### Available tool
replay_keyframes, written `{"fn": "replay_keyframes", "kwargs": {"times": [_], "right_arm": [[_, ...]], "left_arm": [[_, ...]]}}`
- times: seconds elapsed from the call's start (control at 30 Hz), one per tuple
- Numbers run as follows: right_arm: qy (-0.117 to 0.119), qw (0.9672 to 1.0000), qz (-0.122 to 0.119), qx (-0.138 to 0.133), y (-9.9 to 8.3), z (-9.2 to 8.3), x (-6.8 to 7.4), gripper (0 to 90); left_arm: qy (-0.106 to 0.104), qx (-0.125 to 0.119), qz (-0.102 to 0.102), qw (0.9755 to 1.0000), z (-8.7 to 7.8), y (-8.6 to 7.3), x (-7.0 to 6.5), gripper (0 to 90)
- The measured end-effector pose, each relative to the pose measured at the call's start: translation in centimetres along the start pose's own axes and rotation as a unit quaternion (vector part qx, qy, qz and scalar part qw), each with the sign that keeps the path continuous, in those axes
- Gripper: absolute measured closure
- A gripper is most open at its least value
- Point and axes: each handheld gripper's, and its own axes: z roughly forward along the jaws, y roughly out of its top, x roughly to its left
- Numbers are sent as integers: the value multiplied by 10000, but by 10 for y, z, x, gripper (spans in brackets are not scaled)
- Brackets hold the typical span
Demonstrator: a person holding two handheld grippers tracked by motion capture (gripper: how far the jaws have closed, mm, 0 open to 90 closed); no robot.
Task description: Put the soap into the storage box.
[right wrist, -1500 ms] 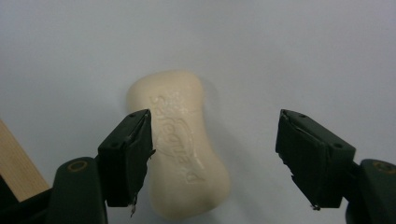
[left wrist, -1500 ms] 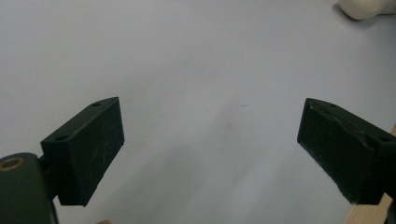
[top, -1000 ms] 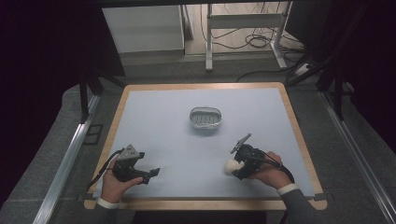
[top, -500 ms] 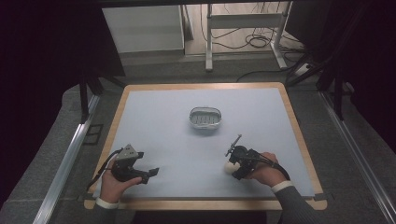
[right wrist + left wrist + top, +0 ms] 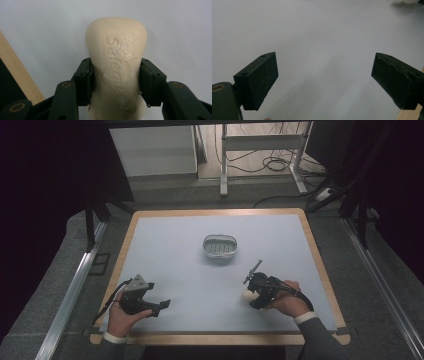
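A cream bar of soap point(image 5: 116, 62) with embossed lettering lies on the pale blue mat. My right gripper point(image 5: 116, 75) is shut on it, one pad pressing each long side; its jaws have just been closing with the soap between them. In the high view the soap point(image 5: 246, 295) pokes out to the left of the right gripper point(image 5: 253, 296) near the front right of the table. My left gripper point(image 5: 324, 80) stands open over bare mat, and the high view shows this left gripper point(image 5: 161, 306) at the front left, held low.
A metal wire soap dish point(image 5: 219, 246) sits in the middle of the mat point(image 5: 175, 250), apart from both grippers. The table's wooden rim point(image 5: 215, 338) runs along the front edge close to both hands. A strip of that rim point(image 5: 20, 75) shows left of the soap.
The right gripper's jaws have closed onto the soap, and the right hand has shifted slightly. The left hand and the soap dish have stayed put.
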Motion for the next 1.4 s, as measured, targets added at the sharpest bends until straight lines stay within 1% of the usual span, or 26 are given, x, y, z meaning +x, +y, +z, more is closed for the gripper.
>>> {"fn": "replay_keyframes", "kwargs": {"times": [0.03, 0.23, 0.3, 0.43, 0.57, 0.6, 0.67, 0.7, 0.97, 1.03, 1.1, 1.2, 1.4], "right_arm": [[-20, 10000, 9, -5, 0, -3, -1, 496], [-82, 9996, 69, -276, 1, -21, -8, 496], [-144, 9993, 88, -341, 3, -25, -11, 496], [-179, 9989, 86, -431, 8, -30, -17, 495], [-234, 9985, 68, -482, 11, -31, -19, 495], [-293, 9983, 48, -509, 12, -31, -19, 495], [-289, 9983, 39, -504, 14, -30, -21, 495], [-332, 9981, 48, -508, 15, -30, -22, 495], [-342, 9980, 41, -533, 21, -29, -26, 496], [-429, 9973, -57, -595, 22, -29, -25, 495], [-406, 9970, -80, -652, 23, -29, -24, 495], [-397, 9970, -117, -650, 25, -29, -24, 495], [-355, 9970, -143, -679, 30, -29, -31, 495]], "left_arm": [[1, -12, -9, 10000, -1, 0, 0, 76], [26, -51, -19, 10000, -4, 0, 2, 76], [25, -50, -20, 10000, -4, 0, 2, 76], [20, -25, -7, 10000, -3, 0, 1, 76], [23, -16, -1, 10000, -2, 0, 1, 76], [22, -15, -2, 10000, -2, 0, 1, 76], [23, -18, -4, 10000, -2, 0, 1, 76], [22, -18, -2, 10000, -3, 0, 1, 76], [27, 0, 9, 10000, -2, 0, 1, 76], [24, 5, 12, 10000, -1, 0, 1, 76], [23, 3, 7, 10000, -1, 0, 1, 76], [19, 4, 3, 10000, -1, 0, 1, 76], [32, 1, 8, 10000, -1, 0, 1, 76]]}}
